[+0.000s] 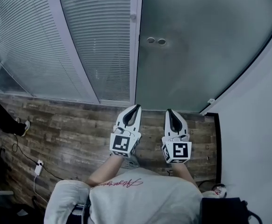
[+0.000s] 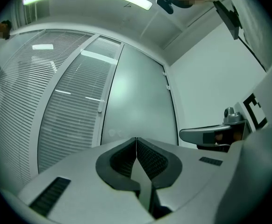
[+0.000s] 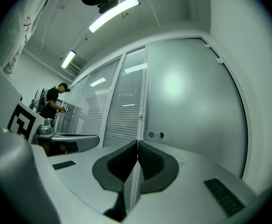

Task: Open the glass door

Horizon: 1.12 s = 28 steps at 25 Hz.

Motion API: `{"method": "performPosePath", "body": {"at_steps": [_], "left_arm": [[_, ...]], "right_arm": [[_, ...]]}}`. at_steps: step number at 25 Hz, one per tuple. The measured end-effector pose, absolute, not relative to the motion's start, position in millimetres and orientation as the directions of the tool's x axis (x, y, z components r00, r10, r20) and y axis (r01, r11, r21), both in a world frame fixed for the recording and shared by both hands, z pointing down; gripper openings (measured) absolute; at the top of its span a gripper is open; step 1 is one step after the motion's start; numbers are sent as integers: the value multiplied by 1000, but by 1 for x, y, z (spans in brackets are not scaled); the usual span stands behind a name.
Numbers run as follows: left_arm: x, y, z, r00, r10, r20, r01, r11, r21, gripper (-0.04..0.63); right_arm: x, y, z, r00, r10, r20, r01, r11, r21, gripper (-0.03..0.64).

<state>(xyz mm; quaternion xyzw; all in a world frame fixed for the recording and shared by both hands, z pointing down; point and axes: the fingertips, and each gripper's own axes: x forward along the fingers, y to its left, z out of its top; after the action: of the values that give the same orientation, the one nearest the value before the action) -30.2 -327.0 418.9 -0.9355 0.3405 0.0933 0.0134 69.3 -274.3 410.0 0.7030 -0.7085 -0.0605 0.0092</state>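
The frosted glass door [image 1: 196,45] stands closed ahead of me, with two small round fittings [image 1: 156,41] near its left edge. Both grippers are held side by side in front of it, some way short of the glass and touching nothing. My left gripper [image 1: 137,107] is shut and empty, its pads meeting tip to tip [image 2: 136,139]. My right gripper [image 1: 168,111] is also shut with nothing in it [image 3: 137,143]. In the right gripper view the door [image 3: 192,97] fills the right half and the round fittings [image 3: 155,135] sit just above the jaw tips.
Left of the door runs a glass partition with blinds [image 1: 94,41] and a white frame post [image 1: 135,45]. A white wall [image 1: 262,125] closes the right side. On the wooden floor lie a cable with an adapter [image 1: 38,168] and a black bag [image 1: 225,211]. A person [image 3: 54,101] stands far left.
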Motion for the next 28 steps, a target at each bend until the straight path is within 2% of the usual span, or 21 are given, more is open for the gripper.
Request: {"method": "performPosePath", "body": {"at_steps": [13, 21, 24, 28], "left_arm": [[18, -494, 419, 786, -591, -182, -599, -800, 14, 17], [29, -528, 421, 781, -602, -167, -608, -794, 19, 17], [26, -536, 426, 768, -623, -150, -627, -779, 29, 17], [11, -537, 426, 741, -658, -137, -660, -750, 32, 17]], "right_arm": [[119, -445, 402, 68, -994, -82, -994, -75, 85, 17], [145, -509, 395, 95, -993, -64, -991, -100, 85, 21], [156, -542, 396, 87, -995, -50, -993, -91, 71, 118], [172, -587, 395, 102, -994, -30, -992, -104, 75, 121]]}}
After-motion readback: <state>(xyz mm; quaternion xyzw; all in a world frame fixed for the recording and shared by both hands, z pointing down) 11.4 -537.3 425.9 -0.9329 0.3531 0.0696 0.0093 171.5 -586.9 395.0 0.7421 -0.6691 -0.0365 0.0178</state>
